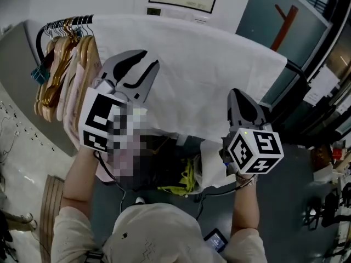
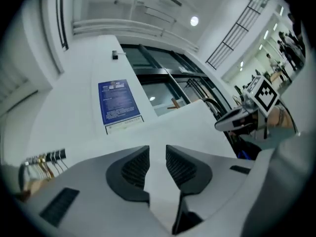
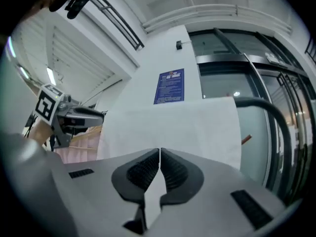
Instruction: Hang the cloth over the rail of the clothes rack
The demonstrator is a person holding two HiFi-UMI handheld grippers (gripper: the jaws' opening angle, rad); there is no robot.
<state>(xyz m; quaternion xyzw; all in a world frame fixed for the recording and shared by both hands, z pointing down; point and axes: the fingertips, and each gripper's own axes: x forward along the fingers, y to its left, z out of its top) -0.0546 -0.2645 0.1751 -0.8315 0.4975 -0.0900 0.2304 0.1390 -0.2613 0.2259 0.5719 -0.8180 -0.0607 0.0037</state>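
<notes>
A white cloth lies draped over the black rail of the clothes rack and spreads from the hangers to the rail's right end. My left gripper hovers over the cloth's left part. Its jaws stand open, with only the cloth showing through the gap of the left gripper. My right gripper sits at the cloth's front right part. In the right gripper view the right gripper is shut, pads together, in front of the cloth. Whether a fold is caught there does not show.
Wooden hangers with pink garments crowd the rail's left end. The rail bends down at the right before glass doors. A blue notice hangs on the wall behind. A yellow-green item and a phone lie below.
</notes>
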